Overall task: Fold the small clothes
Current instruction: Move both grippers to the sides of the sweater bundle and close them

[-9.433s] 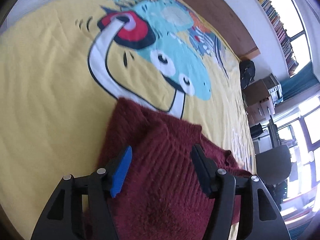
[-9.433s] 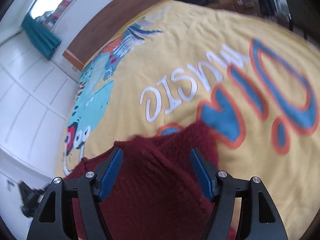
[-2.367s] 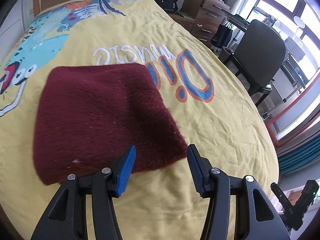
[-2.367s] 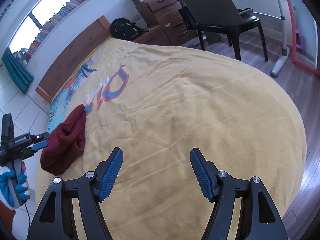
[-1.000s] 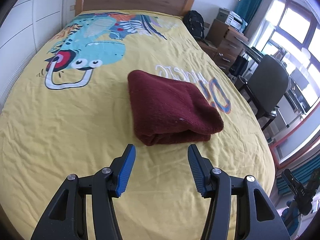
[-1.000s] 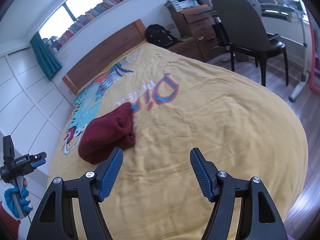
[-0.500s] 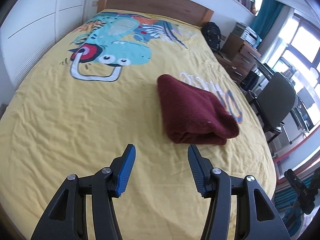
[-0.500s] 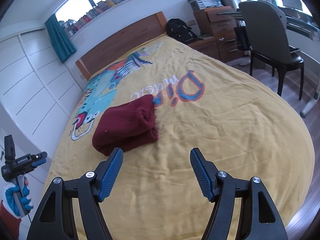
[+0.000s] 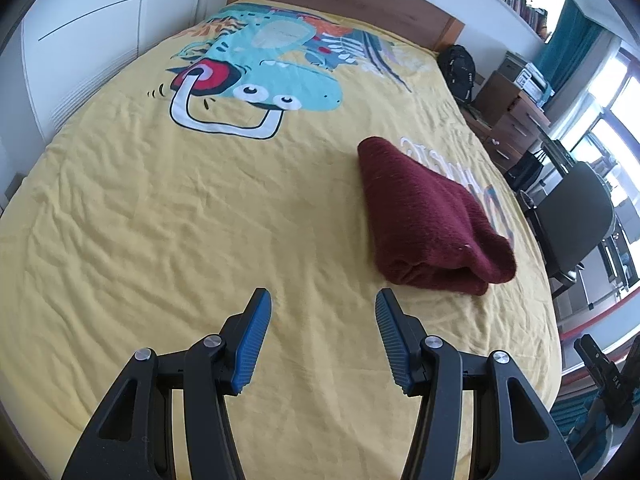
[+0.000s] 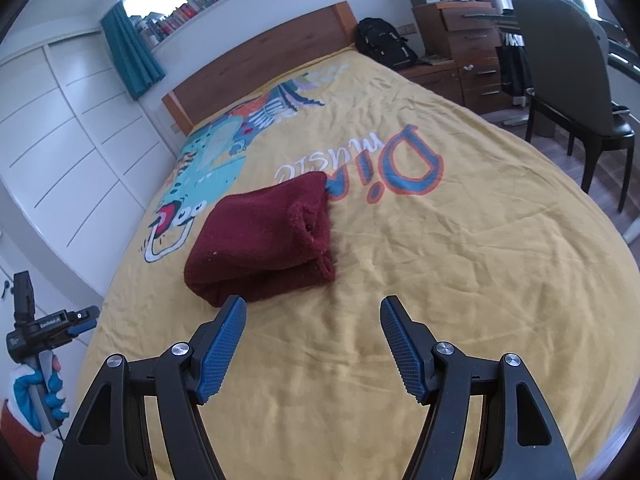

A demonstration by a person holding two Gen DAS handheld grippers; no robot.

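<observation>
A dark red knitted sweater point(image 9: 424, 216) lies folded into a thick rectangle on the yellow bedspread point(image 9: 200, 208). It also shows in the right wrist view point(image 10: 264, 236), with its rolled edge facing right. My left gripper point(image 9: 323, 312) is open and empty, above the bed, short of and left of the sweater. My right gripper point(image 10: 313, 320) is open and empty, just in front of the sweater's near edge. The left gripper also appears at the far left of the right wrist view point(image 10: 86, 318), held in a gloved hand.
The bedspread carries a cartoon dinosaur print point(image 9: 264, 68) and lettering point(image 10: 360, 164). A wooden headboard point(image 10: 260, 64) is at the far end. A black backpack point(image 10: 382, 42), wooden drawers point(image 10: 468, 36) and a black chair point(image 10: 568, 80) stand right of the bed. White cupboards point(image 10: 60, 128) are on the left.
Both grippers have pulled back and away from the folded sweater, which now lies further off. The left view has swung left, so the sweater sits more to its right.
</observation>
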